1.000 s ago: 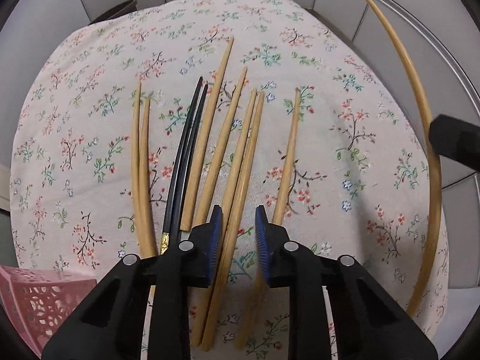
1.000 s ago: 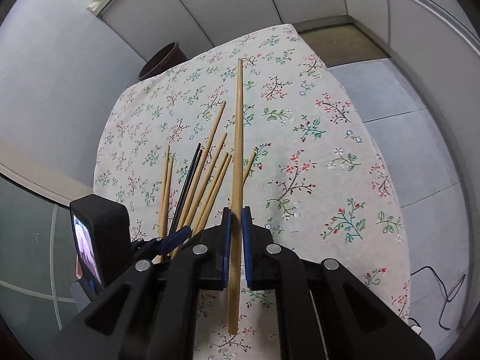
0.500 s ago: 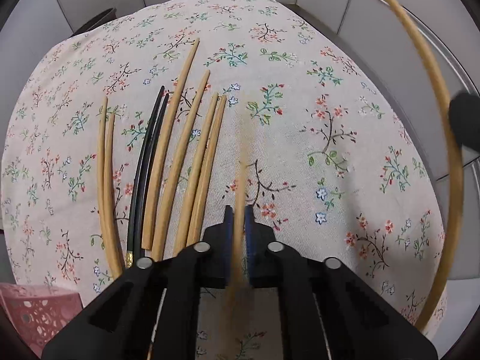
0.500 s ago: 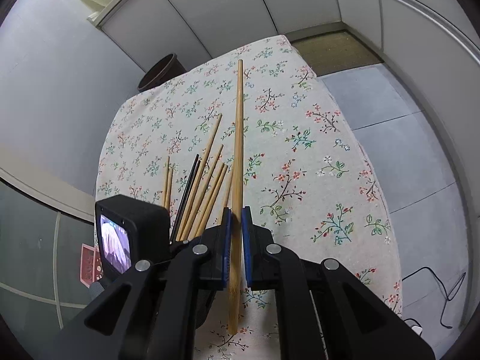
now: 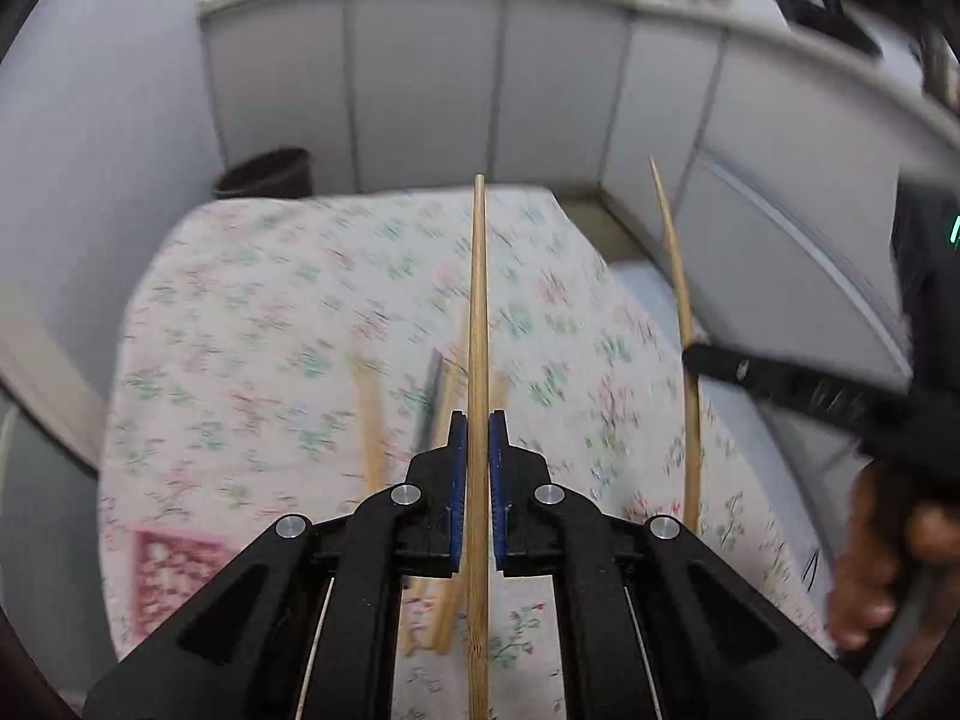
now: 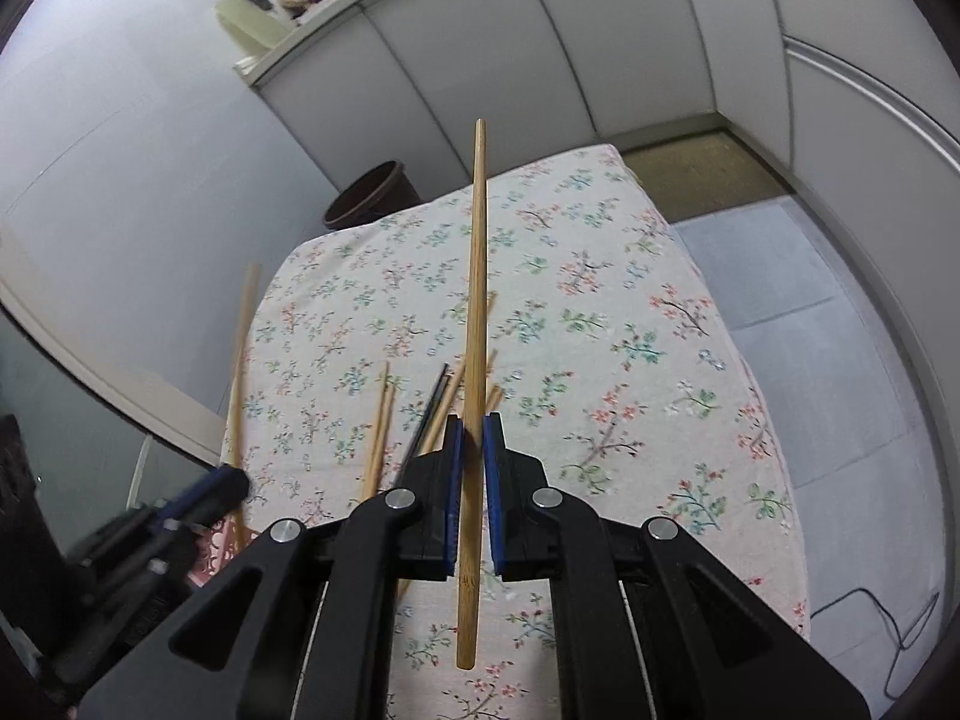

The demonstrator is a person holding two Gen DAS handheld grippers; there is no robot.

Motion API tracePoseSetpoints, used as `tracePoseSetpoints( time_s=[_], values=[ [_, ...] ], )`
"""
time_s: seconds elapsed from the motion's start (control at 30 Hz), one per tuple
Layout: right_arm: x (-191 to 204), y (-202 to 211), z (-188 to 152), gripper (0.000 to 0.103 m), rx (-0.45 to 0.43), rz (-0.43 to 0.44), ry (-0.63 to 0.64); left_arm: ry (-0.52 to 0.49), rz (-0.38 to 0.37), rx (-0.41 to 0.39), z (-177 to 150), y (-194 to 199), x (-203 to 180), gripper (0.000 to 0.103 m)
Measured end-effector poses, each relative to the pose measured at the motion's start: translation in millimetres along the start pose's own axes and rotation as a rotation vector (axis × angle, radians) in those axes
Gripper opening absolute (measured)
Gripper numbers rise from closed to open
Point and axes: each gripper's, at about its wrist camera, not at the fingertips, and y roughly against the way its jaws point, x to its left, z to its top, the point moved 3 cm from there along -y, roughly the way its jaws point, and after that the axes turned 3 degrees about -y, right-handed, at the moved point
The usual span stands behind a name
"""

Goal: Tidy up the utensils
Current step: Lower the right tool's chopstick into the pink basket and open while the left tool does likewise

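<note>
My left gripper (image 5: 477, 420) is shut on a wooden chopstick (image 5: 478, 300) and holds it raised above the floral tablecloth (image 5: 252, 330). My right gripper (image 6: 472, 420) is shut on another wooden chopstick (image 6: 476, 276), also lifted above the table. Each held chopstick shows in the other view: the right one (image 5: 681, 300) at the right of the left wrist view, the left one (image 6: 241, 360) at the left of the right wrist view. Several wooden chopsticks (image 6: 379, 426) and a black pair (image 6: 433, 399) lie side by side on the cloth below.
A pink lattice basket (image 5: 165, 567) sits at the table's near left corner. A dark bin (image 6: 372, 195) stands on the floor beyond the far edge. Grey cabinet panels (image 6: 600, 48) surround the table. A cable (image 6: 888, 618) lies on the floor at right.
My left gripper closed on a chopstick lying on the cloth and lifted it, tilting up and back. The right gripper rose a little with its chopstick still held.
</note>
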Motion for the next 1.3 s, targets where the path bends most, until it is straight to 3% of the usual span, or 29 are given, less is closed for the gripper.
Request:
tracePoseSetpoints(
  time_s=[0.17,0.33,0.53,0.73,1.0,1.3],
  values=[
    [39.1,6.1,-6.2,0.007,-0.060,0.059,0.080,0.096,0.070,-0.135,-2.3,48.8,64.0,0.006],
    [81.4,10.6,-15.9,0.007,-0.109,0.130,0.149,0.215,0.082,-0.237,-23.2,75.3,130.2,0.006],
    [129.2,11.6,-31.1,0.007,-0.170,0.188,0.218,0.237,0.089,-0.310,-35.6,72.6,154.6,0.006],
    [156.3,7.8,-39.9,0.007,-0.213,0.252,0.235,0.309,0.076,-0.434,-32.2,68.5,177.0,0.006],
    [179.3,-7.6,-50.4,0.007,-0.230,0.254,0.289,0.146,0.187,-0.421,-46.4,43.4,162.4,0.007],
    [197.9,-29.3,-63.1,0.007,-0.228,0.291,0.325,0.158,0.137,-0.333,-62.7,39.5,170.6,0.008]
  ],
)
